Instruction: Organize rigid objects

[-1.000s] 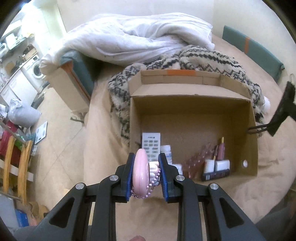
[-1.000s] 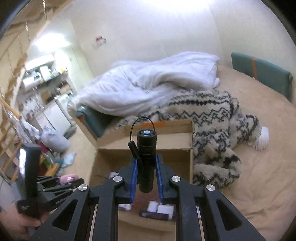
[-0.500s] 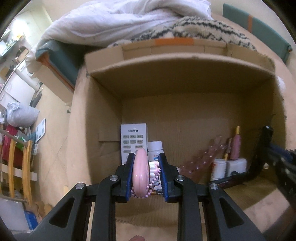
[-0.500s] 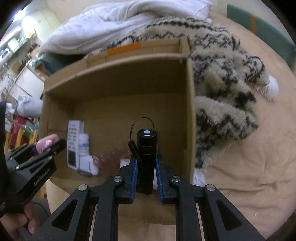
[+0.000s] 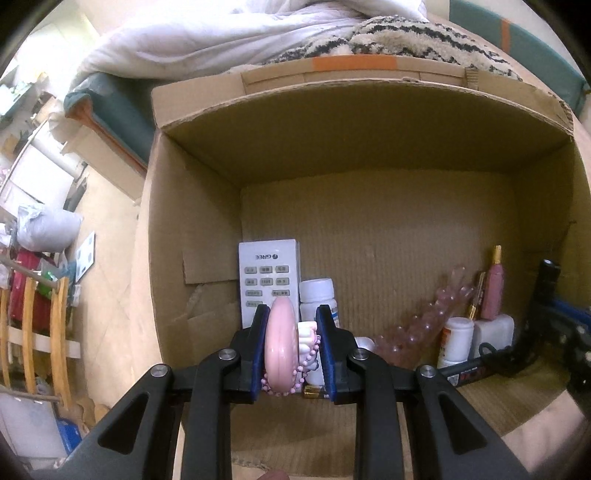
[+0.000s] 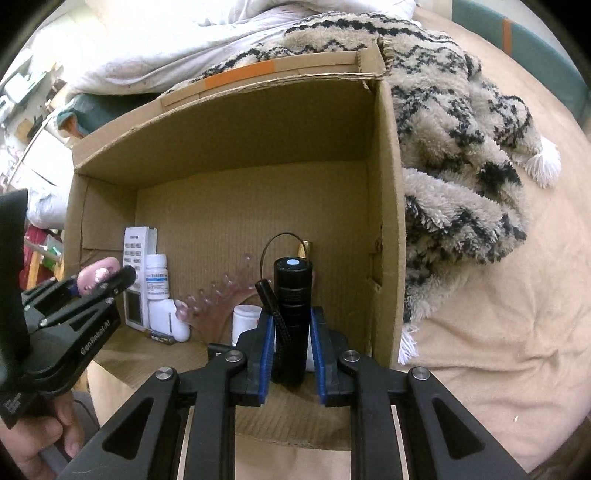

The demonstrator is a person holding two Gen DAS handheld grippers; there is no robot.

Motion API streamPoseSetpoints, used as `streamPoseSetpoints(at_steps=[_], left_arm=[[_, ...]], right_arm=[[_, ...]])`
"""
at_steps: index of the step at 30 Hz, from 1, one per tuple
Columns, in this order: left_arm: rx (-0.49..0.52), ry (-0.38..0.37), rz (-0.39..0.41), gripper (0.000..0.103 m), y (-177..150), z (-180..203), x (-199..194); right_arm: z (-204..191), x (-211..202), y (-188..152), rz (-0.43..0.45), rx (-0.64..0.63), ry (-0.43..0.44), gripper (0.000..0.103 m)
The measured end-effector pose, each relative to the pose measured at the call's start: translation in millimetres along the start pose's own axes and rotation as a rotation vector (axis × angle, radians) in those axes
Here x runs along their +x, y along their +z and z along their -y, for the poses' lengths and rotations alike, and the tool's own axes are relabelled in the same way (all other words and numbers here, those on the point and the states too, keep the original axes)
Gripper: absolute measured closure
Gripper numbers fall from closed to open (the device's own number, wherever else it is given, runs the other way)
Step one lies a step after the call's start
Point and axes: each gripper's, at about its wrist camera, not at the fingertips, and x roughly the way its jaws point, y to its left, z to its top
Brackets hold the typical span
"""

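Note:
An open cardboard box (image 5: 369, 122) lies on the bed; it also shows in the right wrist view (image 6: 229, 122). My left gripper (image 5: 291, 347) is shut on a pink round toy with beads (image 5: 282, 343) and holds it inside the box at its near left. My right gripper (image 6: 291, 343) is shut on a black flashlight (image 6: 291, 295) with a wrist loop, inside the box at its near right. A white remote (image 5: 267, 277), a white pill bottle (image 5: 317, 295) and small bottles (image 5: 458, 339) stand along the box's near side.
A patterned fuzzy blanket (image 6: 461, 147) lies against the box's right side. A white duvet (image 5: 240, 33) is bunched behind the box. The left gripper (image 6: 92, 284) shows in the right wrist view. Floor and furniture are off the bed's left edge.
Both grippers have moved forward and down into the box, each with its object still held. The box fills both views now.

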Motion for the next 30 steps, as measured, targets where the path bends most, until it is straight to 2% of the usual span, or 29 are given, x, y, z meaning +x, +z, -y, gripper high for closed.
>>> streamPoseSetpoints(at_steps=[1, 2, 4, 5, 6, 8, 10, 11, 14, 19, 24, 27, 30], left_arm=[[0.006, -0.009, -0.005, 0.072, 0, 1, -1], [0.006, -0.015, -0.003, 0.049, 0, -1, -3], [-0.013, -0.044, 0.012, 0.019, 0, -4, -10], [-0.032, -0.072, 0.021, 0.019, 0, -7, -16], [-0.043, -0.085, 0.023, 0.019, 1, -9, -20], [-0.077, -0.116, 0.032, 0.014, 3, -18, -30], [-0.113, -0.143, 0.054, 0.004, 4, -29, -43], [-0.13, -0.155, 0.067, 0.003, 5, -35, -49], [-0.167, -0.177, 0.101, 0.002, 1, -47, -68], [-0.223, -0.202, 0.149, 0.001, -9, -71, -93], [-0.223, -0.096, 0.265, 0.001, -37, -95, -126], [-0.205, -0.076, 0.334, 0.001, -58, -106, -141], [-0.195, -0.052, 0.379, 0.001, -77, -111, -152]], right_arm=[[1, -5, 1, 0.017, 0.008, 0.015, 0.084], [1, -10, 3, 0.038, 0.011, 0.03, 0.083], [0, -21, 6, 0.085, 0.013, 0.05, 0.08], [0, -27, 7, 0.111, 0.014, 0.06, 0.07], [-1, -33, 8, 0.135, 0.016, 0.076, 0.046], [0, -44, 8, 0.186, 0.028, 0.11, 0.015], [-1, -53, 9, 0.208, 0.031, 0.119, 0.007], [-3, -57, 10, 0.22, 0.03, 0.118, 0.0], [-3, -72, 6, 0.292, 0.045, 0.129, 0.0], [-2, -93, -6, 0.338, 0.052, 0.14, 0.0], [-9, -112, -42, 0.367, -0.002, 0.083, 0.0], [-12, -120, -64, 0.369, -0.017, 0.077, 0.0], [-17, -130, -78, 0.408, -0.032, 0.062, 0.0]])
